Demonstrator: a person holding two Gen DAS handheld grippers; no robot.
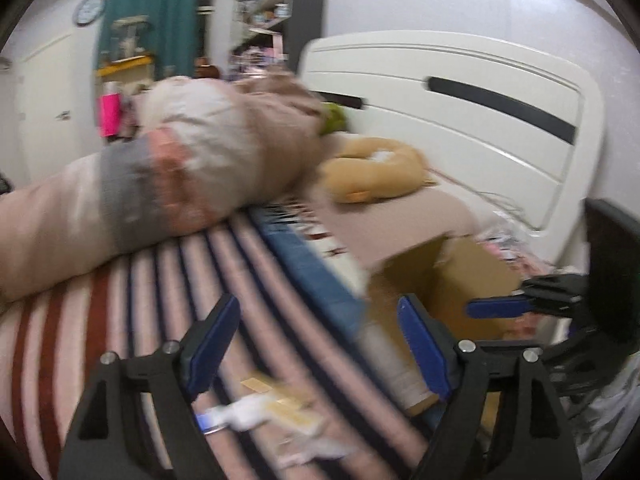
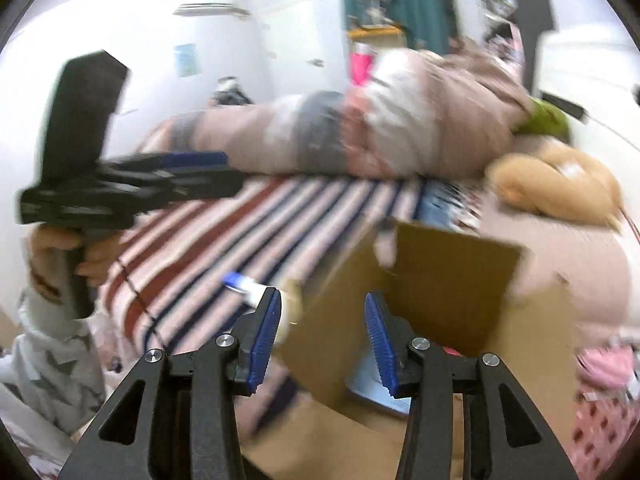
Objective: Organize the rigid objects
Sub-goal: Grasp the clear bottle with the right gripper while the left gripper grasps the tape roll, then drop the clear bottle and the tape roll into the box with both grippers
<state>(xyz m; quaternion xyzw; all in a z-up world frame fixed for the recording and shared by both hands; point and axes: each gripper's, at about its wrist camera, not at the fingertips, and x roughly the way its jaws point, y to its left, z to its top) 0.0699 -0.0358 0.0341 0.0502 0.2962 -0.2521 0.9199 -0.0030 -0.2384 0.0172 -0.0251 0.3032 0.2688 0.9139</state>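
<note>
Both views are motion-blurred. My left gripper [image 1: 316, 328] is open and empty above a striped blanket [image 1: 160, 280] on a bed. A white and blue tube-like object [image 1: 240, 420] and a tan flat item [image 1: 276, 392] lie on the blanket just below its fingers. An open cardboard box [image 1: 460, 276] stands to the right. My right gripper [image 2: 320, 320] is open and empty over that box [image 2: 452, 272]. The white and blue object [image 2: 244, 284] lies left of its left finger. The left gripper also shows in the right wrist view [image 2: 192, 168], held by a hand.
A rolled pink and grey quilt [image 1: 180, 160] lies across the bed. A tan plush toy [image 1: 376, 172] sits by the white headboard [image 1: 480, 112]. A green item [image 1: 334, 118] is behind the quilt. Pink fabric [image 2: 600, 420] lies at the right.
</note>
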